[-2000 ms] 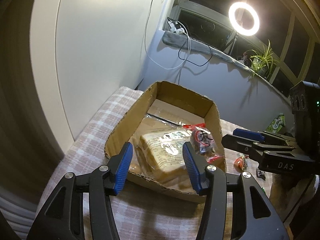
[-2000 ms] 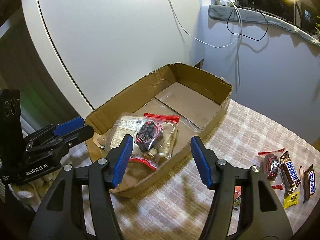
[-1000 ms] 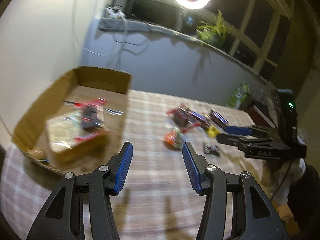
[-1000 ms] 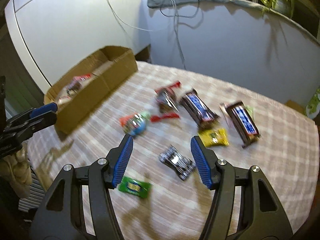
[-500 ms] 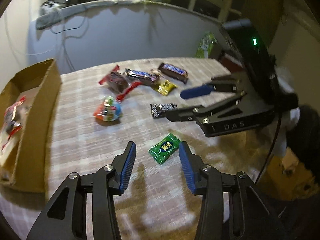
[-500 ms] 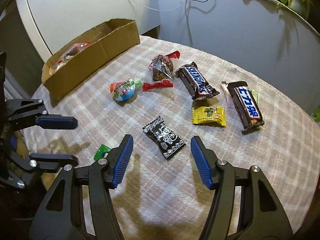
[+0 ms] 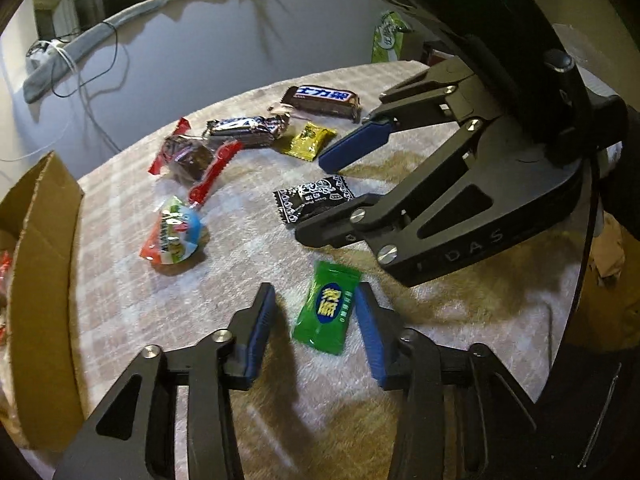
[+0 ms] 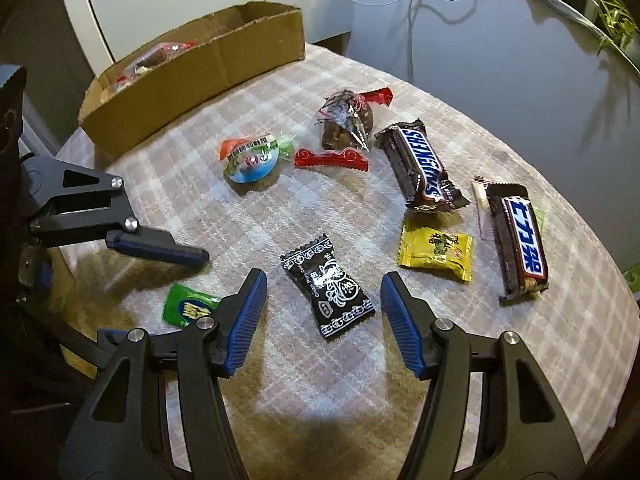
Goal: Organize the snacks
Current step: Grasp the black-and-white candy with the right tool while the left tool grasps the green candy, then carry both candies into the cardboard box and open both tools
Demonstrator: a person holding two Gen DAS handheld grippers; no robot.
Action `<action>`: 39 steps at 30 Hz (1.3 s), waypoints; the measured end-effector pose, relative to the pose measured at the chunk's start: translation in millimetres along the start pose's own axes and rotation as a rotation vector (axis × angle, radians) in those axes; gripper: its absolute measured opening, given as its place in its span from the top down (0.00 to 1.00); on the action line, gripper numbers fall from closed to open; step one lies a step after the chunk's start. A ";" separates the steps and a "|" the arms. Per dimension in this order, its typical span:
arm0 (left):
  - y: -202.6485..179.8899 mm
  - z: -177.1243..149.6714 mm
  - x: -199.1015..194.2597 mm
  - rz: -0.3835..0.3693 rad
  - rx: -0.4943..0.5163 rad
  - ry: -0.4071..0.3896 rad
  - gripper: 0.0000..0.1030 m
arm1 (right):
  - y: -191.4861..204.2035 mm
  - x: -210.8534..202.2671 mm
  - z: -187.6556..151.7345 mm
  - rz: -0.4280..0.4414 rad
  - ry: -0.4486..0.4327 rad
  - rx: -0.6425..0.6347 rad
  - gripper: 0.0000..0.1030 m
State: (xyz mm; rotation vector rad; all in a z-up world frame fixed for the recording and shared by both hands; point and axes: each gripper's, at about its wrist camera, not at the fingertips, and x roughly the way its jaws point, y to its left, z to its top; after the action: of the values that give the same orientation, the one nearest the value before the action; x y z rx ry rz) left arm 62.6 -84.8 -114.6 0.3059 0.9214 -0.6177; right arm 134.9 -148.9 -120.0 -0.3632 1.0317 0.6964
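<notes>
Two chocolate bars [image 8: 424,168], seven loose sweets in all, dot the desk [image 8: 520,344] as the left claw [image 7: 316,326] and right claw [image 8: 324,312] gape wide, straddling green candy [image 7: 326,312] and black candy [image 8: 328,290].

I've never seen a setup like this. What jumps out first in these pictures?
Two black grippers with blue pads dominate: the left gripper straddles a small green candy packet, and the right gripper frames a black patterned candy wrapper, both open. Beyond them lie a brown Snickers bar and, at the plaid tablecloth's far left edge, a shallow cardboard box.
</notes>
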 end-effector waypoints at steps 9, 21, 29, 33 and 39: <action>3.4 -0.4 -1.6 0.001 -0.058 -0.018 0.79 | -2.4 -2.8 -1.6 -0.025 -0.010 0.013 0.74; 16.7 -15.0 -22.7 -0.003 -0.181 -0.077 0.81 | 7.3 -18.7 -11.3 -0.032 -0.073 0.081 0.75; 37.6 -22.6 -53.8 0.007 -0.248 -0.152 0.81 | 23.8 -39.6 0.1 -0.016 -0.136 0.098 0.75; 55.1 -28.6 -71.3 0.021 -0.292 -0.192 0.81 | 38.7 -47.1 14.5 0.001 -0.169 0.089 0.75; 88.7 -40.1 -97.0 0.060 -0.372 -0.245 0.81 | 60.3 -53.7 39.8 0.032 -0.206 0.061 0.75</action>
State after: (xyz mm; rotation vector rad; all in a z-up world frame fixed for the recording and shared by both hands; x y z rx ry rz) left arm 47.7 40.3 -59.7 -0.0752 0.7689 -0.4072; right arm 102.4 -100.6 -51.3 -0.2169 0.8625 0.7135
